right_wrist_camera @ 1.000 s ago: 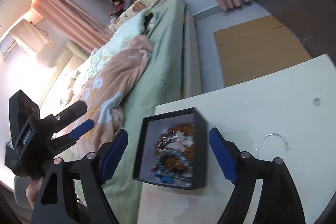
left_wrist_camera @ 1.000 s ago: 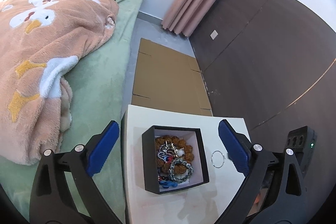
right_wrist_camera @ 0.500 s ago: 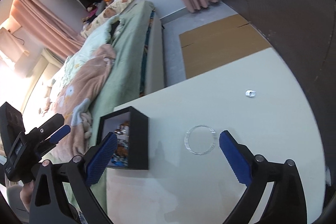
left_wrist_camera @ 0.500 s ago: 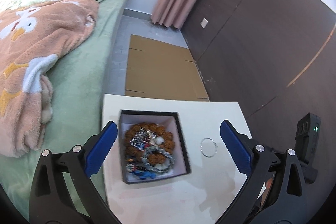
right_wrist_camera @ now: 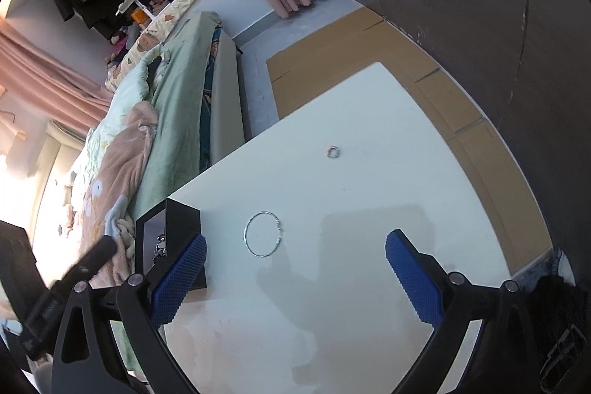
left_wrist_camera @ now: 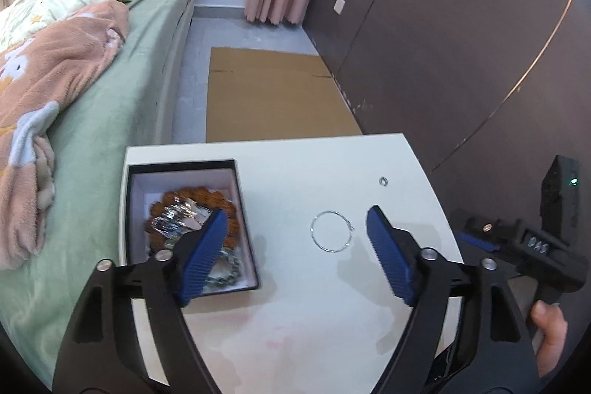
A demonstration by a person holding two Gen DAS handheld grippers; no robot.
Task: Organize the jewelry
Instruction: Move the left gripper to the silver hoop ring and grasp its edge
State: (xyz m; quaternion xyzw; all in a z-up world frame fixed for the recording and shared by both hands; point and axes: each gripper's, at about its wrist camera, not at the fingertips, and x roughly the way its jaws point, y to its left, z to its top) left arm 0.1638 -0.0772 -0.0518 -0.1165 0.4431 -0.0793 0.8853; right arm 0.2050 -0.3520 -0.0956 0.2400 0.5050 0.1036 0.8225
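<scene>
Silver bangle (left_wrist_camera: 331, 231) seen centre frame on desk (left_wrist_camera: 295, 320); left claw (left_wrist_camera: 295, 257) closing, nothing gripped; right claw (right_wrist_camera: 295, 279) wide.

Both cameras ride on the hand-held grippers and look forward and steeply down onto the white table (left_wrist_camera: 332, 320). The left wrist view sits close over the table's near edge, facing its far edge, the cardboard (left_wrist_camera: 273, 95) on the floor and the dark wall (left_wrist_camera: 461, 24) beyond. The right wrist view hangs close too, tilted, with the bed (right_wrist_camera: 173, 120) running up the left. Both share the tabletop, the black box (left_wrist_camera: 245, 228) at its left edge (right_wrist_camera: 183, 220), the thin wire bangle (left_wrist_camera: 331, 231) mid-table (right_wrist_camera: 263, 234), and the small ring (left_wrist_camera: 383, 180) toward the far edge (right_wrist_camera: 333, 152).
</scene>
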